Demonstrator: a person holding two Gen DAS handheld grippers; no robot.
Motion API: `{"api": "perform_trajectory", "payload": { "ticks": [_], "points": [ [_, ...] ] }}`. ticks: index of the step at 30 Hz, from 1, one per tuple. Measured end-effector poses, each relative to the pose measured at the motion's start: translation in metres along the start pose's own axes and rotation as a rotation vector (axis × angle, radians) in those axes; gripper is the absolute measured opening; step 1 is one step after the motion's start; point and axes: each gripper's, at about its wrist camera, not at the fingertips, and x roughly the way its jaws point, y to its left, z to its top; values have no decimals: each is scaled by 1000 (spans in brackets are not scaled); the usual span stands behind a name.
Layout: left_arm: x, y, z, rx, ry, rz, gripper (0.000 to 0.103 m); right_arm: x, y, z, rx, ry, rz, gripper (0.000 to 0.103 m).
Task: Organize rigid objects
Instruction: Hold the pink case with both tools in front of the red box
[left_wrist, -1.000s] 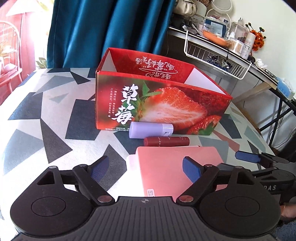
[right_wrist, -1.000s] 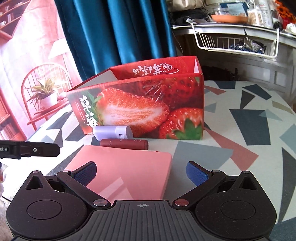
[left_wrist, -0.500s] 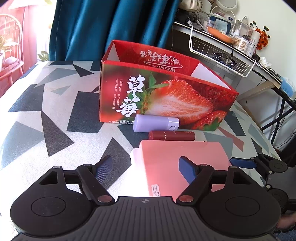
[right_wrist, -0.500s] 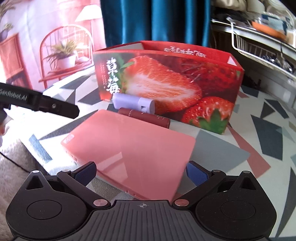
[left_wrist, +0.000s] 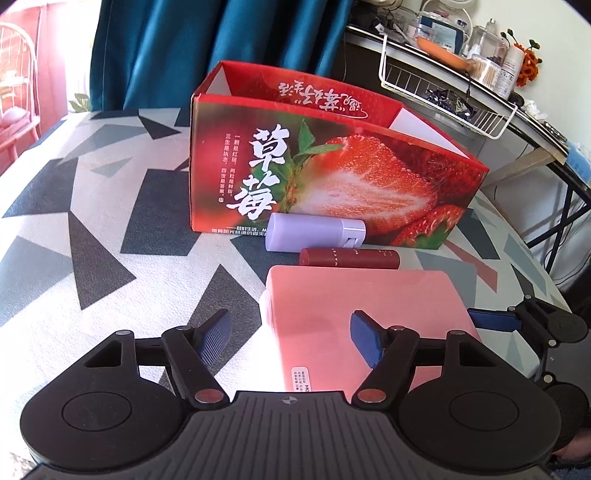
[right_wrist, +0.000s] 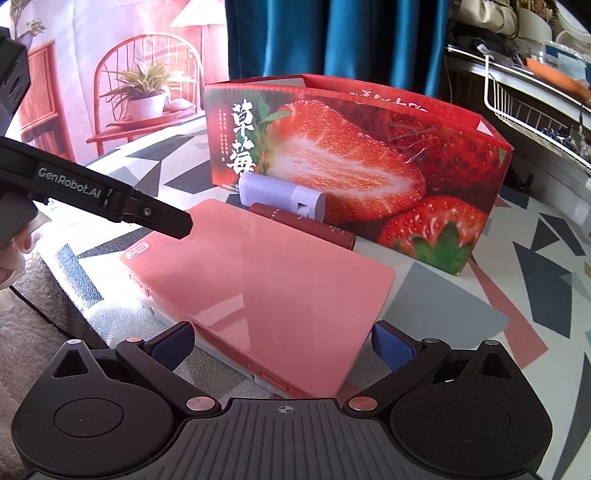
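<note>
A flat pink case (left_wrist: 365, 310) (right_wrist: 266, 280) lies on the table in front of the open red strawberry box (left_wrist: 332, 177) (right_wrist: 369, 177). Between them lie a lilac tube (left_wrist: 314, 233) (right_wrist: 284, 197) and a dark red tube (left_wrist: 349, 258) (right_wrist: 314, 225). My left gripper (left_wrist: 290, 334) is open, its jaws over the case's near left corner. My right gripper (right_wrist: 284, 341) is open, its jaws spanning the case's near right corner. Neither holds anything. The right gripper's finger (left_wrist: 495, 319) shows at the case's right edge in the left wrist view.
The table (left_wrist: 110, 229) has a geometric grey and white cloth. A shelf with a white wire basket (left_wrist: 447, 99) and clutter stands at the back right. Blue curtain (left_wrist: 221, 48) hangs behind the box. A fluffy white cover (right_wrist: 22, 332) lies at the near left.
The right gripper has swung round to the case's right corner and come closer. The left gripper has edged forward over the case's left corner. Both stayed open.
</note>
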Motion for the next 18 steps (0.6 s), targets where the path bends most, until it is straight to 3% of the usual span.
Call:
{"api": "perform_trajectory", "payload": {
  "ticks": [7,11,18],
  "points": [
    [6,-5,-1,16,-9,-33,73,-2,0,0,1,-14,12,96],
    [8,-9,-5,56,6,-8,72,-3,0,0,-5,-18,24,91],
    [9,-5,-7,37,8,-25,72,-3,-1,0,-2,-17,27,91]
  ]
}}
